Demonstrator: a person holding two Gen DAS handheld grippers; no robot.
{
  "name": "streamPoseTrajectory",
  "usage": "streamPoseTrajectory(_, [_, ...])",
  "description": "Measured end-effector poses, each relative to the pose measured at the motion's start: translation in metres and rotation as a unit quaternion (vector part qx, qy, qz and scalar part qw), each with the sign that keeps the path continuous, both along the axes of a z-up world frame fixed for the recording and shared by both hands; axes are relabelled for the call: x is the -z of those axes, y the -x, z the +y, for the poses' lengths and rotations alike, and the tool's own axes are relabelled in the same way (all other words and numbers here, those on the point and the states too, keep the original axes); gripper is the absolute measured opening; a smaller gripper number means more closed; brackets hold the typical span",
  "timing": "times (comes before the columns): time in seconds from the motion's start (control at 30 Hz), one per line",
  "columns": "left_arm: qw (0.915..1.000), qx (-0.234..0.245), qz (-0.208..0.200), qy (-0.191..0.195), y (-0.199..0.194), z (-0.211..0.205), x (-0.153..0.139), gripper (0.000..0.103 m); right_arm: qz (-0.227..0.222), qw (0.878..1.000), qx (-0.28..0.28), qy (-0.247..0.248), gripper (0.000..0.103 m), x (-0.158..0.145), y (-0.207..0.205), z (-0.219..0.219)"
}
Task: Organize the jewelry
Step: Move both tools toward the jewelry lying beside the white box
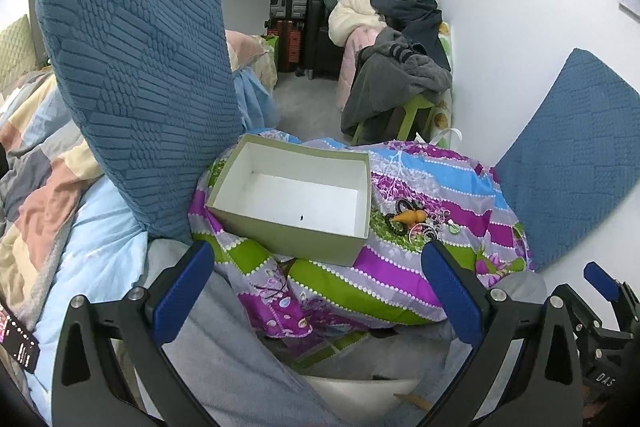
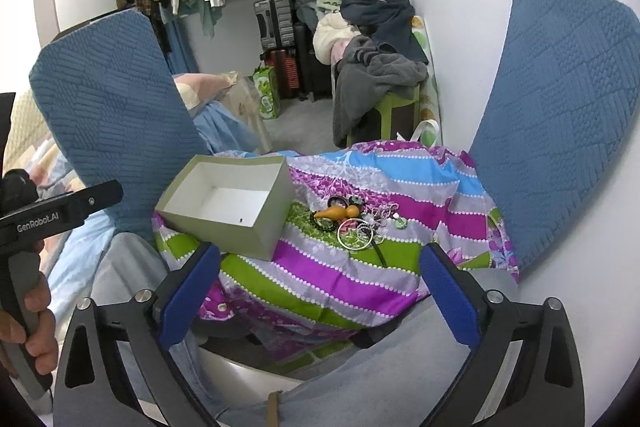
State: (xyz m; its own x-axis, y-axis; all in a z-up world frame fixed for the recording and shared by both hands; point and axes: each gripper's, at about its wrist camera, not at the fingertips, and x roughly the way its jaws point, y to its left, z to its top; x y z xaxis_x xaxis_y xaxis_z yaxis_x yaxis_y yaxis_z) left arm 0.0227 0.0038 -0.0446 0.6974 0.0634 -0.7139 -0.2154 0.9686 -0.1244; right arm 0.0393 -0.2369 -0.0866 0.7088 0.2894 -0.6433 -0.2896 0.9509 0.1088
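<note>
- While nothing has yet gone into it, the jewelry pile (image 2: 356, 223) lies in a loose cluster on the striped bedcover (image 2: 320, 267), toward its right side: an orange gourd-shaped piece (image 2: 336, 213), a silver bangle (image 2: 354, 237), dark beaded loops and a small green bead, all touching or overlapping.
- Just left of the cluster sits the open box (image 2: 228, 203), pale green outside and white inside, tilted a little on the soft cloth; apart from one tiny dark speck on its floor it looks empty, so it is probably the place meant for the pieces.
- Both sit on a mound of the cover, between two blue quilted cushions (image 1: 136, 67) that lean at the left and right edges, which keeps the working patch in front of the person.
- Right gripper (image 2: 320, 299): its blue-padded jaws stand wide apart with nothing between them, aimed down at the cover short of the pile, well placed for a first pick.
- Left gripper (image 1: 318, 299): jaws likewise spread and empty, pointing at the box's near wall, perhaps to steady it.
- A hand (image 2: 28, 323) grips the left tool's handle at the edge of the right view.
- Behind, hanging clothes and suitcases fill the room.
</note>
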Motion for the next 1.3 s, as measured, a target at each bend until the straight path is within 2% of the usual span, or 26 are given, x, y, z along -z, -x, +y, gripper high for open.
streamPoseTrajectory(0.43, [0.9999,0.000,0.013,-0.005,-0.015,-0.002,0.021,0.103,0.008,1.000,0.022,-0.017,0.092,0.024,-0.018,-0.007])
streamPoseTrajectory(0.63, [0.9998,0.003,0.018,-0.004,-0.017,-0.001,0.028,0.103,0.006,0.999,0.033,-0.011,0.084,0.027,-0.017,-0.007])
streamPoseTrajectory(1.03, [0.9998,0.004,0.020,-0.003,-0.014,-0.002,0.028,0.103,0.005,0.999,0.039,-0.005,0.076,0.028,-0.017,-0.011])
streamPoseTrajectory(1.3, [0.9993,0.017,0.032,0.007,-0.024,-0.006,0.036,0.103,0.007,0.999,0.042,-0.004,0.078,0.040,-0.027,-0.015])
